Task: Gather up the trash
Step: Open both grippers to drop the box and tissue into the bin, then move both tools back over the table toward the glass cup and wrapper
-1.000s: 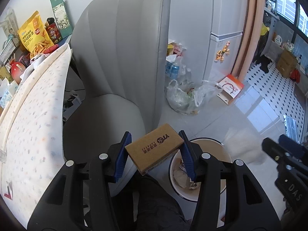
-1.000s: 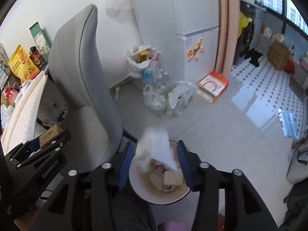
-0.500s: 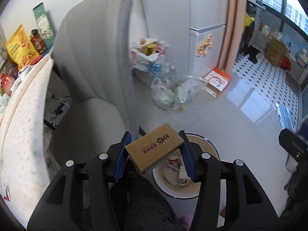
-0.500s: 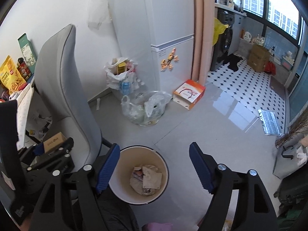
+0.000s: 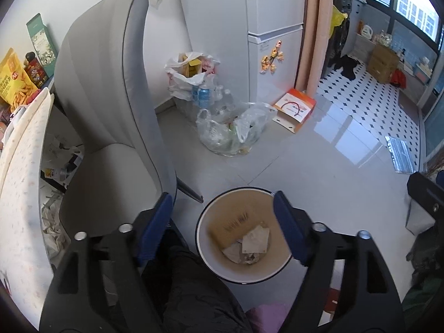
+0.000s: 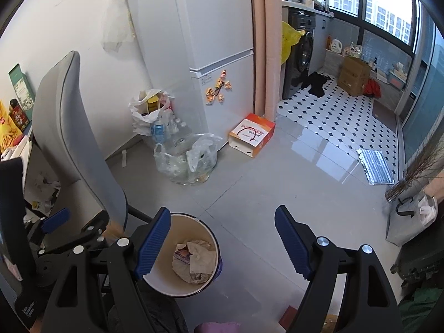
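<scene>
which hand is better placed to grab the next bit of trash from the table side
Left, probably. Both grippers are open and empty, but the left gripper is beside the table past the grey chair; the right gripper faces bare floor.

Both wrist views look steeply down from close above, sharing the bin (image 5: pixel 244 274) (image 6: pixel 155 280), chair (image 5: pixel 111 88) (image 6: pixel 69 144) and fridge (image 5: pixel 249 41) (image 6: pixel 211 41).

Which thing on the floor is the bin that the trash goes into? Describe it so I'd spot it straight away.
Start at the tall grey padded chair; the round cream-coloured bin with a dark rim stands on the pale floor just beside its seat. Unlike the clear plastic bags of bottles by the white fridge, it is rigid, open-topped, with crumpled paper and a brown cardboard box inside.
</scene>
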### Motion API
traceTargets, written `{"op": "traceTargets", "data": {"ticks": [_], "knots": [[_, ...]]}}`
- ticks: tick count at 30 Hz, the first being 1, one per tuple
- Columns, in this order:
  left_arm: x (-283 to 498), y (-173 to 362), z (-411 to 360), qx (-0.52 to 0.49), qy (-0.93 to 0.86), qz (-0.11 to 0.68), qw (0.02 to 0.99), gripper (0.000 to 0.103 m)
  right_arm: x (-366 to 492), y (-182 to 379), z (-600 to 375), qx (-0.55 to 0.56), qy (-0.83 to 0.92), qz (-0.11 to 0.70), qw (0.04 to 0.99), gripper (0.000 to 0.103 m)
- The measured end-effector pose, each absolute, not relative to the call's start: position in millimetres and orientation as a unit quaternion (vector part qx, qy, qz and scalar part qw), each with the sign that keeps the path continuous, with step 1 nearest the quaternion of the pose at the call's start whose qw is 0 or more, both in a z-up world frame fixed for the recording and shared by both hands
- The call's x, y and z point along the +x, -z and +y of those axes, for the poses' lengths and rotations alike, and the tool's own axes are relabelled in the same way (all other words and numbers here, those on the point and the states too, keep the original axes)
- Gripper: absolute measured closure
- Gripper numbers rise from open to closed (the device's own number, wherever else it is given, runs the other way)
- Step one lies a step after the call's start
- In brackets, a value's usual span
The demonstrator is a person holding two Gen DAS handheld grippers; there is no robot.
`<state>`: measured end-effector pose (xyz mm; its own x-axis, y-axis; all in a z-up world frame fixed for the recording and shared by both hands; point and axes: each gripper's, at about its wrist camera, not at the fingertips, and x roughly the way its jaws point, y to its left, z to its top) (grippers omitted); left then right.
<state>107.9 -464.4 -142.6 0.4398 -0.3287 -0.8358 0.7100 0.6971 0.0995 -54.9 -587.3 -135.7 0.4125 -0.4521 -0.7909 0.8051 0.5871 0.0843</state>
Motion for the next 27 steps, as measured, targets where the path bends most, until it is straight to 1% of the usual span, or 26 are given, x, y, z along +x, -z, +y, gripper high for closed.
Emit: {"op": "traceTargets", "data": {"ticks": [2, 6, 11, 16, 18, 27], "knots": [[108.1, 142.5, -463.2, 0.225, 0.317, 0.425, 0.818, 0.017, -56.7, 136.1, -589.5, 0.238, 0.391, 0.376, 0.806, 0.027], [112.3, 133.6, -456.1, 0.216, 0.309, 0.417, 0.827, 0.008, -54.0, 133.9, -587.9, 0.236, 0.39, 0.374, 0.808, 0.026], [121.5, 117.8, -436.7, 0.203, 0.294, 0.408, 0.84, 0.008, -45.7, 122.9, -577.0, 0.229, 0.382, 0.366, 0.817, 0.02], [133.4, 90.1, -398.4, 0.18, 0.264, 0.391, 0.863, 0.006, -27.0, 104.7, -549.0, 0.211, 0.355, 0.355, 0.839, 0.01], [138.9, 78.5, -378.7, 0.171, 0.25, 0.383, 0.873, 0.006, -18.2, 95.9, -533.1, 0.202, 0.341, 0.35, 0.849, 0.008], [156.3, 41.8, -277.5, 0.124, 0.188, 0.36, 0.905, 0.006, 16.3, 60.4, -460.0, 0.168, 0.289, 0.333, 0.882, 0.008]]}}
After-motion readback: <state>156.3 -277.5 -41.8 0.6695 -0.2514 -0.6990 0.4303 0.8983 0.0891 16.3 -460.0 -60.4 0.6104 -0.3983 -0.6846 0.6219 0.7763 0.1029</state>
